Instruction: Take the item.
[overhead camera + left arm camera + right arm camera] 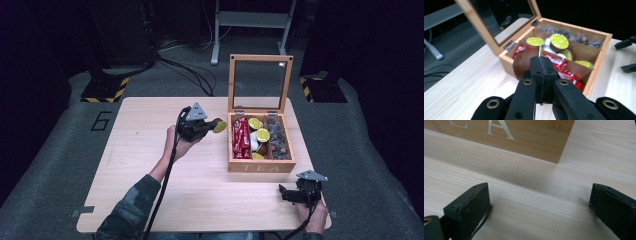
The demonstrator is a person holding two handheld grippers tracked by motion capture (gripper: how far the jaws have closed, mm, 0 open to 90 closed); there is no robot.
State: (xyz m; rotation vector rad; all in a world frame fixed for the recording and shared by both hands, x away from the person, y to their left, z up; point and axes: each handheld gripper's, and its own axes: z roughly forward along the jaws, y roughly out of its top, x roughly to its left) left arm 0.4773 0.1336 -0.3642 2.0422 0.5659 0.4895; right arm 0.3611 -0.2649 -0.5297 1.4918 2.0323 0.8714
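Observation:
An open wooden tea box [261, 166] stands at the table's right, glass lid [260, 82] upright. It holds red sachets [241, 137], several yellow-green-lidded capsules [262, 134] and dark wrapped pieces [278, 139]. My left gripper [212, 126] hovers just left of the box, shut on a brown capsule [219, 126] with a yellow-green lid. In the left gripper view the jaws [541, 63] pinch the rim of the capsule [524, 65] in front of the box [599, 56]. My right gripper [282, 194] rests open near the table's front right, close to the box's front corner [529, 140], nothing between its fingers [539, 202].
The light wooden table [145, 165] has bare room on its left half and in front of the box. A metal stand [250, 22] and cables lie on the dark floor behind. The right gripper's open jaws [627, 55] appear beyond the box in the left gripper view.

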